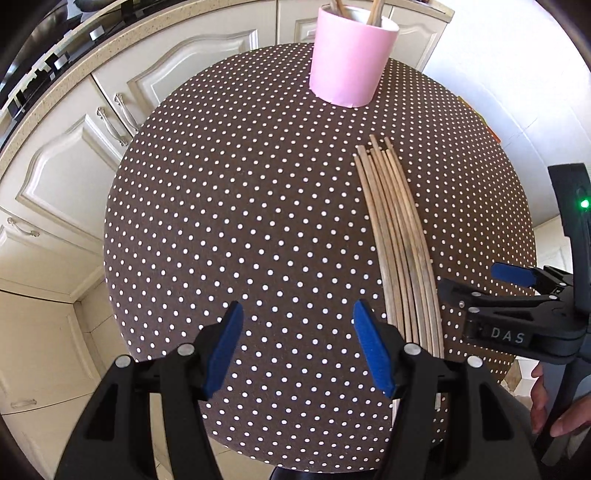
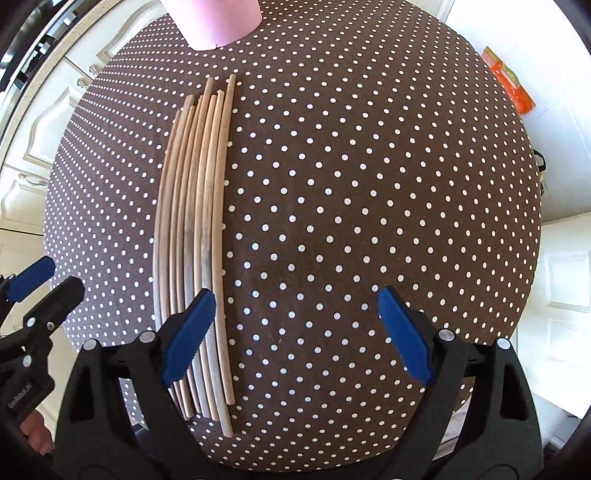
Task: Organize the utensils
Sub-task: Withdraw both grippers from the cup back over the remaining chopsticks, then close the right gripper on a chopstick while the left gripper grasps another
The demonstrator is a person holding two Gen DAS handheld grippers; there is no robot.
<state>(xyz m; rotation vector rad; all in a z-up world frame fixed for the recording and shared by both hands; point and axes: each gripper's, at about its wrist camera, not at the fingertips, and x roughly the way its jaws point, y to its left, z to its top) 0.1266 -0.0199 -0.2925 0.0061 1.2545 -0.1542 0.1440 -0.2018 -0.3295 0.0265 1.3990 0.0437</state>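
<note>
The wooden chopsticks (image 2: 195,236) lie side by side in a flat bundle on the dotted table (image 2: 351,184), so one can be picked easily. Their long axis runs from the near edge toward the pink cup (image 1: 351,59) at the far edge. The right gripper (image 2: 295,332) and the left gripper (image 1: 295,347) are both spread and hold nothing.

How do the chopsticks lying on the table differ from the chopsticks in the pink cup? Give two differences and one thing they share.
The chopsticks on the table lie flat, side by side in a bundle; the chopsticks in the pink cup stand up, leaning on its rim. The table ones show full length; the cup hides most of the others. Both are light wood. Neither gripper touches either.
</note>
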